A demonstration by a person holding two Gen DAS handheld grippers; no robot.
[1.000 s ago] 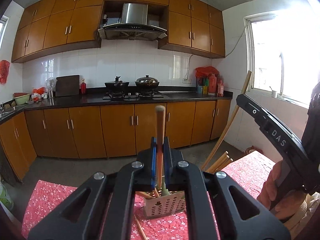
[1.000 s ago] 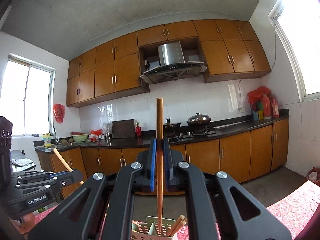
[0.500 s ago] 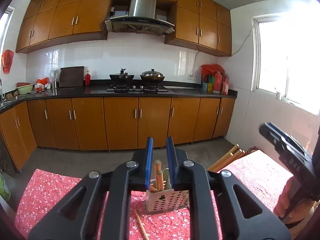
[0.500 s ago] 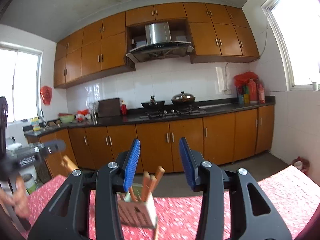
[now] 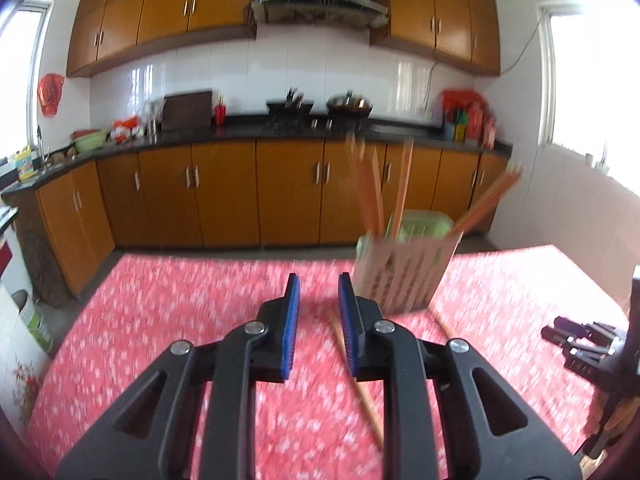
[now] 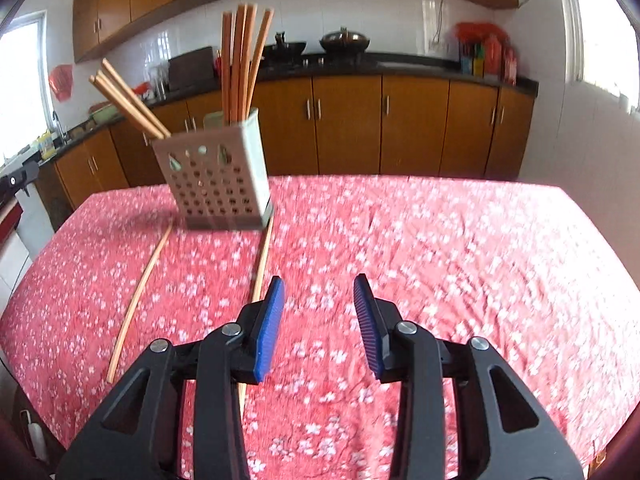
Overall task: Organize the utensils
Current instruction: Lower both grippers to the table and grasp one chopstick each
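Matt wooden chopsticks [image 6: 240, 60] stand in a perforated, dull plastic utensil holder [image 6: 216, 184] on a red floral cloth table cover [image 6: 440, 248], slightly wrinkled, while the cabinets [image 6: 348, 124] show glossy orange-brown wood and the wall tiles [image 5: 320, 68] shine white.

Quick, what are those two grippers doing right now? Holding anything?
Left gripper: open, holding nothing; its jaws have just been opening.
Right gripper: open, holding nothing; its jaws have just been closing a little.
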